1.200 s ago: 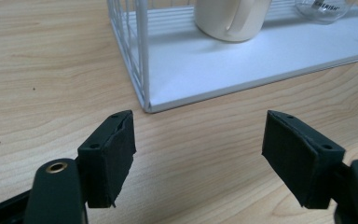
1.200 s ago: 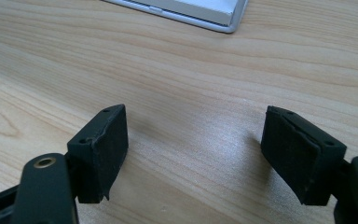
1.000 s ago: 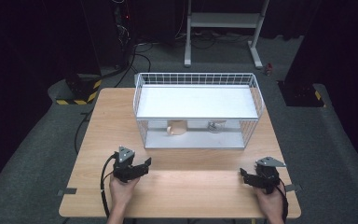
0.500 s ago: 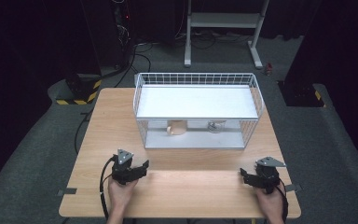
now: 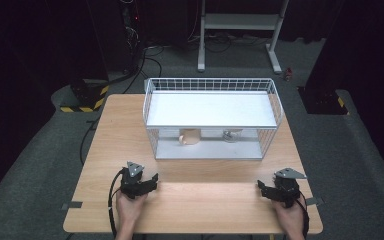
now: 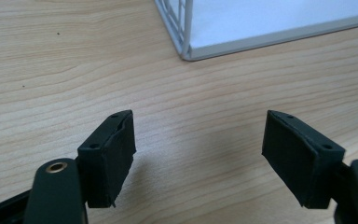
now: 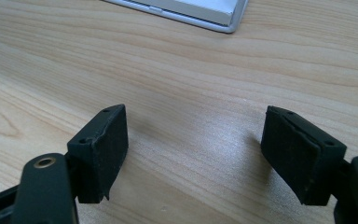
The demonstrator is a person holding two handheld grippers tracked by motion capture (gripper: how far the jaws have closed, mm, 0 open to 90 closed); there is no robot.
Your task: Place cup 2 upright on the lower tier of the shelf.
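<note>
Both grippers rest low on the wooden table [image 5: 205,200] near its front edge. My left gripper [image 5: 150,181] sits at the front left, open, with bare wood between its jaws [image 6: 198,158]. At the front right my right gripper [image 5: 263,189] is also open, holding nothing [image 7: 196,154]. A white wire rack [image 5: 212,120] with a flat white shelf stands at the back middle of the table. Under the shelf I see a tan cup-like object [image 5: 190,137] and a small pale object [image 5: 230,136]. The rack's near corner [image 6: 186,51] lies ahead of the left jaws.
Dark floor surrounds the table, with cables and a yellow-black striped block [image 5: 85,97] at the back left. A white metal stand [image 5: 240,30] rises behind the rack. Small grey tabs [image 5: 72,205] stick out at the table's front corners.
The left hand has drawn slightly back toward the front edge. The right hand has kept still. Both pairs of jaws stand as wide as before.
</note>
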